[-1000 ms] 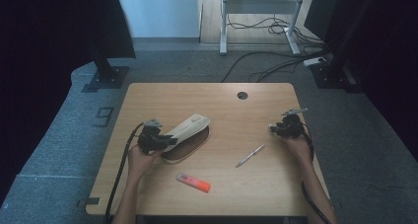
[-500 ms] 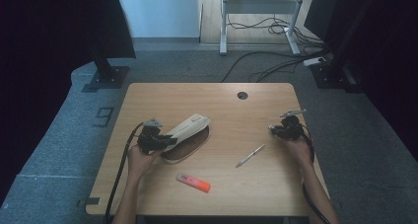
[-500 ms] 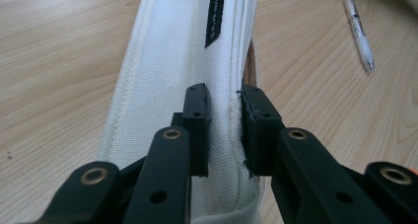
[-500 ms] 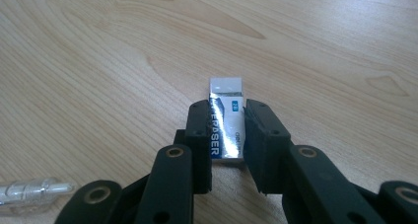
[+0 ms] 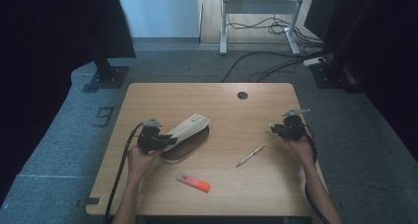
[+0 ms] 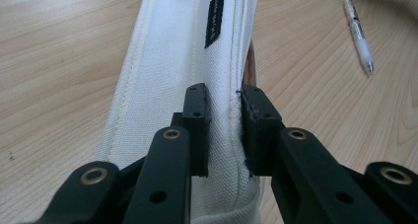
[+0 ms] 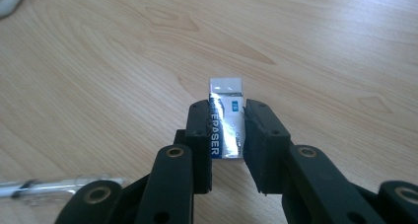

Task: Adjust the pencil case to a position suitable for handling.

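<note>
A white fabric pencil case point(image 5: 190, 128) lies on the left half of the wooden table point(image 5: 217, 98). Its upper side is lifted, showing a dark opening beneath. My left gripper point(image 5: 167, 139) is shut on the case's stitched edge point(image 6: 224, 98), with cloth pinched between the pads. At the table's right edge, my right gripper point(image 5: 276, 129) has just been closing. It is shut on a white eraser point(image 7: 226, 88) in a blue and silver sleeve, held a little above the wood.
A white pen point(image 5: 250, 156) lies slanted between the two hands and appears again as the pen point(image 6: 359, 34) beyond the case. An orange highlighter point(image 5: 193, 182) rests near the front edge. A round cable hole point(image 5: 242, 95) is at the back.
My right gripper has lifted slightly with the eraser between its jaws. The left gripper and the pencil case have stayed put.
</note>
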Demonstrator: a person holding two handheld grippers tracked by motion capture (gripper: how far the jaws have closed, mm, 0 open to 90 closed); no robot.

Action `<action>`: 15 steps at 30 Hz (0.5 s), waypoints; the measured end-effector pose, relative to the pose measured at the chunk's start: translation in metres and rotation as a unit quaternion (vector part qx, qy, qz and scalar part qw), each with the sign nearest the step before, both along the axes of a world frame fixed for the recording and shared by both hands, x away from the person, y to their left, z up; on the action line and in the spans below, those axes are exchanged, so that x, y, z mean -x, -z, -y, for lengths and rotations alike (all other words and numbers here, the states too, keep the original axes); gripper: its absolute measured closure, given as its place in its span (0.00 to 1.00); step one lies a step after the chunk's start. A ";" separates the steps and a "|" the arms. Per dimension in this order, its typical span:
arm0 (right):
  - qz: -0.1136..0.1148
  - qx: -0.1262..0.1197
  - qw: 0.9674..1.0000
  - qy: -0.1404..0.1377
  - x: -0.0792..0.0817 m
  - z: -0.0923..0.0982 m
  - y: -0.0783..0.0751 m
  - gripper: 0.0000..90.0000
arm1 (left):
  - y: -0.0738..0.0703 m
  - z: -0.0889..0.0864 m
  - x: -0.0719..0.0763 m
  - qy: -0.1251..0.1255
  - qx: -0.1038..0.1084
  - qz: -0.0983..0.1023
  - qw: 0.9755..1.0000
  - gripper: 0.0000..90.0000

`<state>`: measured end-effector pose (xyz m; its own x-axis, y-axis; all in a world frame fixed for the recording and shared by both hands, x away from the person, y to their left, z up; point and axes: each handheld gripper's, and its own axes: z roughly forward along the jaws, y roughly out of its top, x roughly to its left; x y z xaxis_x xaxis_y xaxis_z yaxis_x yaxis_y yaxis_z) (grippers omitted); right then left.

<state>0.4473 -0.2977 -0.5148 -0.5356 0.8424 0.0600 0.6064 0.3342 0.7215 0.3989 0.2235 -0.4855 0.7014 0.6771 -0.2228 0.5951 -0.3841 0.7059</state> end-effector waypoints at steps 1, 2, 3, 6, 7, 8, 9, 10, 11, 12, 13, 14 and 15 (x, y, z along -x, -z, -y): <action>0.001 -0.001 1.000 -0.002 0.001 -0.001 -0.001 0.79 | 0.000 0.000 0.000 0.000 0.001 0.000 1.000 0.83; 0.003 -0.001 1.000 -0.004 0.001 -0.003 -0.002 0.79 | 0.000 0.000 0.000 0.000 0.001 0.000 1.000 0.83; 0.004 -0.003 1.000 -0.006 0.002 -0.005 -0.004 0.79 | 0.000 0.000 0.000 0.000 0.001 0.000 1.000 0.83; 0.009 -0.002 1.000 -0.013 0.004 -0.009 -0.008 0.79 | -0.001 0.000 0.001 -0.001 0.002 0.001 1.000 0.83; 0.010 -0.003 1.000 -0.015 0.005 -0.012 -0.010 0.79 | -0.001 -0.001 0.001 -0.001 0.002 0.001 1.000 0.83; 0.011 -0.004 1.000 -0.017 0.005 -0.013 -0.012 0.79 | -0.001 -0.001 0.001 -0.001 0.003 0.001 1.000 0.83; 0.012 -0.005 1.000 -0.020 0.006 -0.015 -0.013 0.79 | -0.001 -0.001 0.001 -0.001 0.003 0.001 1.000 0.83; 0.014 -0.004 1.000 -0.022 0.007 -0.017 -0.015 0.79 | -0.001 -0.001 0.001 0.000 0.003 0.001 1.000 0.83; 0.015 -0.005 1.000 -0.025 0.007 -0.020 -0.016 0.79 | -0.001 -0.001 0.001 0.000 0.003 0.001 1.000 0.83; 0.016 -0.005 1.000 -0.026 0.007 -0.022 -0.017 0.79 | -0.002 -0.001 0.001 0.000 0.003 0.001 1.000 0.83; 0.016 -0.004 0.999 -0.029 0.008 -0.024 -0.018 0.79 | -0.002 -0.001 0.001 0.000 0.002 0.001 1.000 0.83; 0.017 -0.005 0.999 -0.032 0.008 -0.026 -0.019 0.79 | -0.002 -0.001 0.002 0.000 0.002 0.001 1.000 0.83; 0.017 -0.005 0.999 -0.033 0.008 -0.028 -0.020 0.79 | -0.002 -0.001 0.002 0.000 0.003 0.001 1.000 0.83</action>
<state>0.4393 -0.2699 -0.4950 -0.5916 0.8047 0.0493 0.5578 0.3644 0.7457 0.3972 0.2243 -0.4833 0.7018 0.6760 -0.2245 0.5934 -0.3805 0.7093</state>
